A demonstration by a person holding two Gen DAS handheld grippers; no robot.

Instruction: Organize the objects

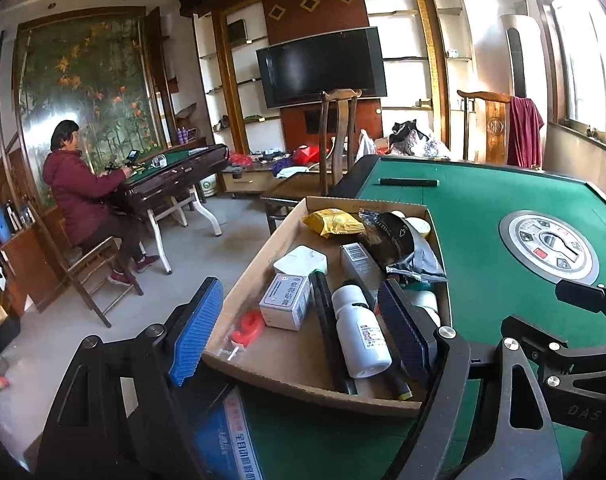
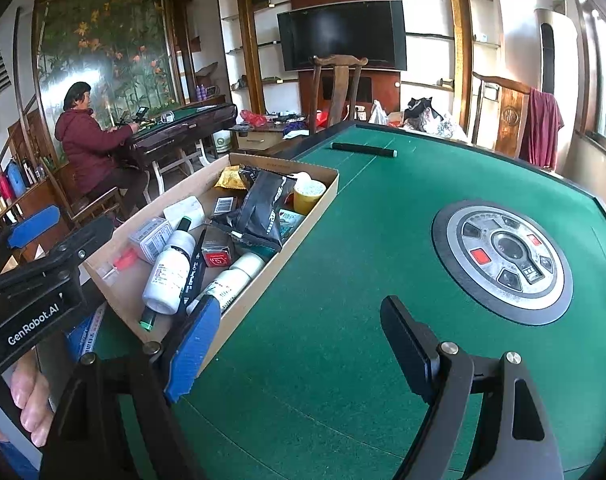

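The box [image 1: 263,276] sits along the tabletop's [image 2: 363,240] left edge, a white bottle [image 1: 363,334] inside; both grippers gape empty — left [image 1: 303,332] over the box, right [image 2: 299,344] beside it.

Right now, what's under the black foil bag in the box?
The black foil bag lies on a green-printed packet and overlaps a dark box with a red label. A yellow tape roll sits just behind it. Anything directly beneath its middle is covered.
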